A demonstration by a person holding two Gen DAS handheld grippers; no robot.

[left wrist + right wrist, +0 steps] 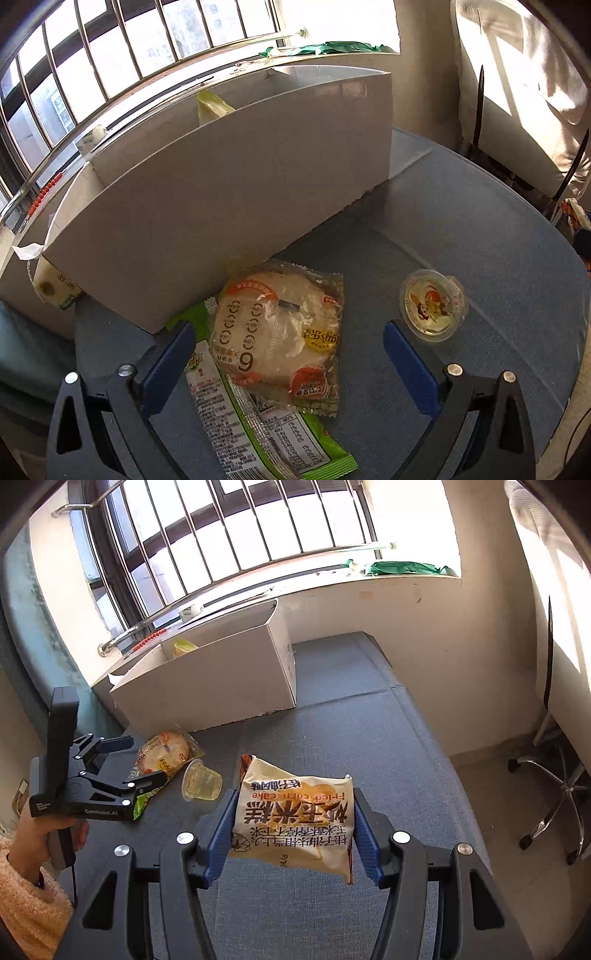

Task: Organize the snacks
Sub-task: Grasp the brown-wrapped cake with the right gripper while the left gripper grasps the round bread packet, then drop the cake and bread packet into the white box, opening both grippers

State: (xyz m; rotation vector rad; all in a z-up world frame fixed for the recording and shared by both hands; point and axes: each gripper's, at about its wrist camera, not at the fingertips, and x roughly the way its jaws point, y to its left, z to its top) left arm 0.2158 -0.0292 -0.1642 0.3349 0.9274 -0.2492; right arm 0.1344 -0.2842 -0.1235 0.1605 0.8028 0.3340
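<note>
My right gripper [293, 805] is shut on a cream corn cake bag [295, 823] and holds it above the blue-grey mat. My left gripper [290, 332] is open over a clear-wrapped round bread pack [280, 336], which lies on a green snack packet [258, 432]. In the right wrist view the left gripper [142, 758] hovers by the bread pack [168, 753]. A jelly cup [432, 304] sits to the right of the left gripper; it also shows in the right wrist view [201, 781]. A white cardboard box [229, 206] stands behind, with a yellow-green packet [212, 105] inside.
The box [221, 679] stands by the window sill with metal bars. A small white-green carton [55, 286] lies at the box's left corner. An office chair base [554, 794] stands on the floor at the right. The mat [351, 720] extends right of the box.
</note>
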